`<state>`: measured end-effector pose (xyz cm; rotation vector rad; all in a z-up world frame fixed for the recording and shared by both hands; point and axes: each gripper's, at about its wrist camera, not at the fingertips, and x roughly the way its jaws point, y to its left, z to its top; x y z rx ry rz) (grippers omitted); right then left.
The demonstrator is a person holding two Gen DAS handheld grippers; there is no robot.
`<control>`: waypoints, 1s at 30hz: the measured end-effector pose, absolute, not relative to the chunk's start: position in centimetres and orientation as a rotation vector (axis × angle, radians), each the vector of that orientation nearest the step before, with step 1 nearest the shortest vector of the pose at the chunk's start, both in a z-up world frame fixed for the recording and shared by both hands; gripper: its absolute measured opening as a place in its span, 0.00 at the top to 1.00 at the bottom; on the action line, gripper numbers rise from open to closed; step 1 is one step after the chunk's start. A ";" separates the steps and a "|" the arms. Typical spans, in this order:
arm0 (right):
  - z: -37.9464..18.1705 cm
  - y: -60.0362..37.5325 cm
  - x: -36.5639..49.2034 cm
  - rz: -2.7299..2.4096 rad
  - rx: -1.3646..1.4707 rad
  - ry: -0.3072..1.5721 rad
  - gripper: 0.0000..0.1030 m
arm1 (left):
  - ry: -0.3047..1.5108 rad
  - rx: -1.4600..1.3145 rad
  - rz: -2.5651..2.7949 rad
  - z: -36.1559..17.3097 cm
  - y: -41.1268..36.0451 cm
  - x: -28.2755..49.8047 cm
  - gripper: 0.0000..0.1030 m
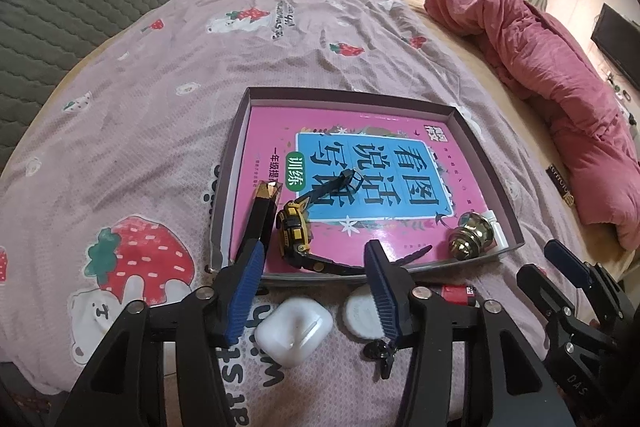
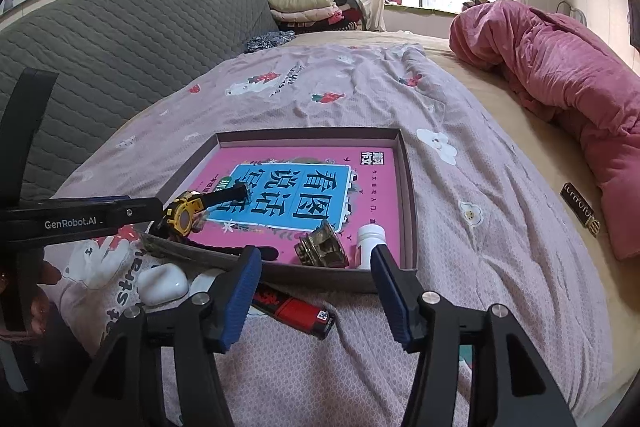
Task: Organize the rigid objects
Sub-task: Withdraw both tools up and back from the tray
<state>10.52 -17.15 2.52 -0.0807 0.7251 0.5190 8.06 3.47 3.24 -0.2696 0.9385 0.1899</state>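
A wrinkled pink sheet (image 1: pixel 160 115) printed with strawberries and bears covers the bed, and on it lies a shallow cardboard tray (image 1: pixel 486 163) with low walls, its floor lined by a glossy pink and blue workbook (image 1: pixel 360 163). At the tray's near left, a slim black bar with a faceted gold tip (image 1: pixel 260 211) leans over the wall, just beside a chunky yellow-and-black wristwatch (image 1: pixel 294 231) whose ridged dark strap trails along the near edge. On the sheet in front of the tray, the left tool (image 1: pixel 314 293) hangs with its ribbed blue pads spread wide, holding nothing, over a smooth white rounded earbud case (image 1: pixel 294 331) and a flat white disc (image 1: pixel 362 315). Further right on the sheet lies a red and black lighter (image 2: pixel 296 311), near the tray's front wall. Inside the tray's near right corner sit a shiny brass knob (image 1: pixel 470 239) and, touching it, a small white plastic bottle (image 2: pixel 370 241). The right tool (image 2: pixel 316 295) hovers wide apart and empty before that corner. A rumpled rose quilt (image 1: pixel 552 91) lies far right.
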 end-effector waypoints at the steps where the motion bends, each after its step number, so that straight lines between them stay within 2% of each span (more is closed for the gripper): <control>1: 2.6 -17.1 10.5 0.520 -0.080 0.725 0.45 | 0.936 -0.269 0.190 3.2 3.5 8.0 0.42; 7: 2.6 -17.1 10.3 0.529 -0.077 0.726 0.45 | 0.929 -0.256 0.181 3.4 3.2 7.7 0.41; 13: 2.7 -16.9 9.9 0.552 -0.078 0.721 0.44 | 0.905 -0.225 0.152 4.0 2.4 7.0 0.33; 22: 2.9 -17.0 9.5 0.561 -0.079 0.716 0.40 | 0.916 -0.183 0.141 3.6 1.5 5.5 0.27; 30: 3.0 -17.2 9.3 0.564 -0.085 0.701 0.40 | 0.919 -0.198 0.161 3.5 2.6 4.5 0.27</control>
